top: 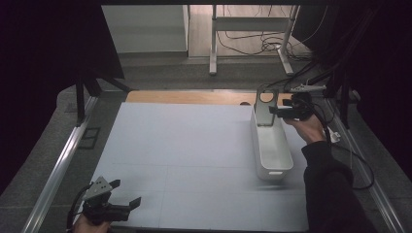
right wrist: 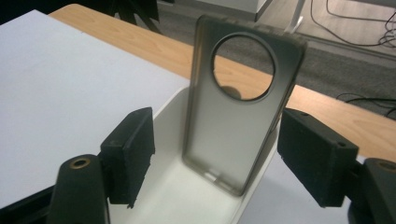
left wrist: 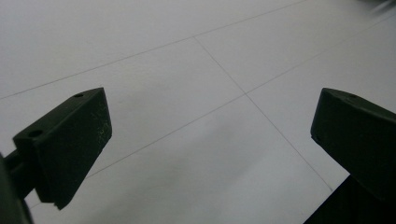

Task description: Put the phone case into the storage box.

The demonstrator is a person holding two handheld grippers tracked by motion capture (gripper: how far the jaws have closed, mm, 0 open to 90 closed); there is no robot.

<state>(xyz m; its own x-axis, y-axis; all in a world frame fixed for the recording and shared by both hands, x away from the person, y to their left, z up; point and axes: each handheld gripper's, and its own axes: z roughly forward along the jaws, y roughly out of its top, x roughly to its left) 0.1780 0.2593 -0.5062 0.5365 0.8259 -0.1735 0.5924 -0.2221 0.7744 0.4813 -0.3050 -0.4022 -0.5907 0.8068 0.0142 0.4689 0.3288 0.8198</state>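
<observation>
A translucent grey phone case [top: 265, 110] with a round camera hole stands upright at the far end of a long white bin [top: 275, 158], leaning on its end wall. In the right gripper view the case [right wrist: 233, 140] rises from the bin [right wrist: 170, 105] between the two black jaws. My right gripper [top: 274, 110] [right wrist: 217, 126] is open, with the left pad well clear of the case and the right pad close beside its edge. My left gripper [top: 127, 191] [left wrist: 210, 126] is open with nothing in it, low over the white board's near left corner.
The white board [top: 184, 145] covers most of a wooden table, whose bare edge [top: 194, 97] shows at the back. Metal rails [top: 58, 165] run along both sides. Beyond the table are desk legs [top: 213, 43] and floor cables [top: 265, 43].
</observation>
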